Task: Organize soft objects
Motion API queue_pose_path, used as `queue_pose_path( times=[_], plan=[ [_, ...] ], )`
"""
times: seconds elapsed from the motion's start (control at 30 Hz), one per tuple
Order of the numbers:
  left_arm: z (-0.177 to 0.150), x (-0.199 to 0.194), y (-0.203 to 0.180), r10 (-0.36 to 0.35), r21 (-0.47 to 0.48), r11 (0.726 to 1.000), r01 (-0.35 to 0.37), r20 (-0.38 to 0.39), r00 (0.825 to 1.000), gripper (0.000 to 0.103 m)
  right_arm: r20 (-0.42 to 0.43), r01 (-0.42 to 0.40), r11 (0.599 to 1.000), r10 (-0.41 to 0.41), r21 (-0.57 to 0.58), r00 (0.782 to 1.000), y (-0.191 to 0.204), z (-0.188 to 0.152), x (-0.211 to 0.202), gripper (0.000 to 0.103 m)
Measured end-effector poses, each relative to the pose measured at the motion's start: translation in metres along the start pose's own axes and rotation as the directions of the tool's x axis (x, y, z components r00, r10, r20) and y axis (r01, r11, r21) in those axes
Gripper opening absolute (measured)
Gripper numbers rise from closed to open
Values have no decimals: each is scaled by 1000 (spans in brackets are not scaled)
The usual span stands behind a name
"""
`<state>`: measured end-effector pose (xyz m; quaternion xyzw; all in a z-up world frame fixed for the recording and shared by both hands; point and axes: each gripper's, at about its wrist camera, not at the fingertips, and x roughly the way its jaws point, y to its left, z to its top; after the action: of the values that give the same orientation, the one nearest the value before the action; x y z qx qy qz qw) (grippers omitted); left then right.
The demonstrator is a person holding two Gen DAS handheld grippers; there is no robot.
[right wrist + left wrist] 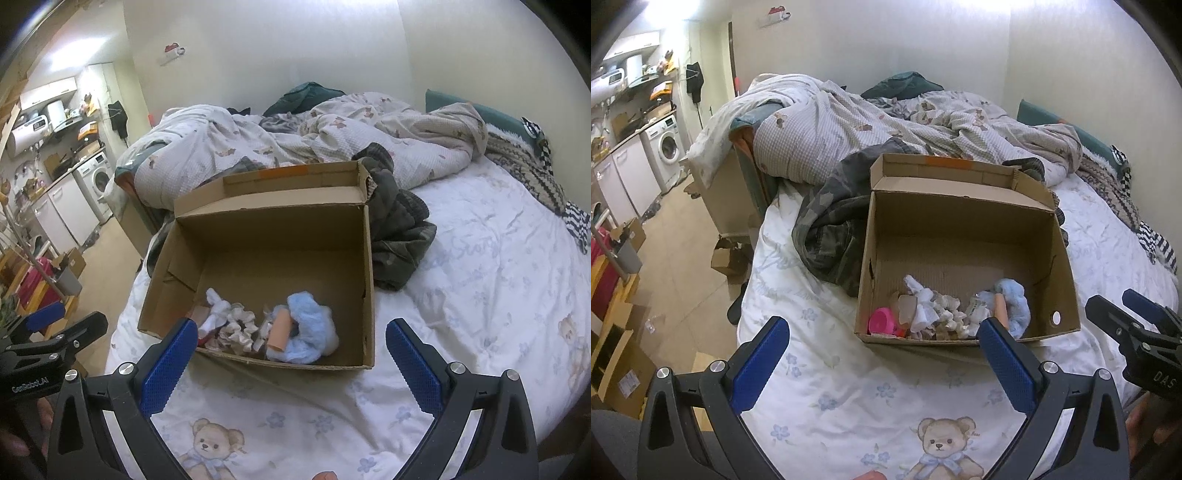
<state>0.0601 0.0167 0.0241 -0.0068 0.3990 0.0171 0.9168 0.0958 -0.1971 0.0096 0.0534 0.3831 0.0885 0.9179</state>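
Observation:
An open cardboard box (967,221) (269,229) stands on the bed. Along its near wall lie a fluffy light blue soft item (1015,299) (310,332), white socks (923,306) (218,314), a cream scrunchie (947,314) (238,328), a peach tube (280,328) and a pink round item (882,321). My left gripper (882,339) is open and empty, just in front of the box. My right gripper (291,339) is open and empty, over the box's near edge. It also shows at the right edge of the left wrist view (1126,314).
A camouflage garment (831,225) (399,236) lies behind the box. A crumpled duvet (886,125) covers the far bed. The white sheet (849,387) has a teddy bear print. The floor, cardboard boxes (613,354) and a washing machine (666,147) are at left.

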Motion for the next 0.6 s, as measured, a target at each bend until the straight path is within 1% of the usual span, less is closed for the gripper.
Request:
queue_pose_path(
  times=[0.6],
  plan=[
    [0, -1, 0, -3, -3, 1000, 3, -3, 1000, 102, 6, 0, 1000, 0, 6, 1000, 1, 0, -2, 103]
  ],
)
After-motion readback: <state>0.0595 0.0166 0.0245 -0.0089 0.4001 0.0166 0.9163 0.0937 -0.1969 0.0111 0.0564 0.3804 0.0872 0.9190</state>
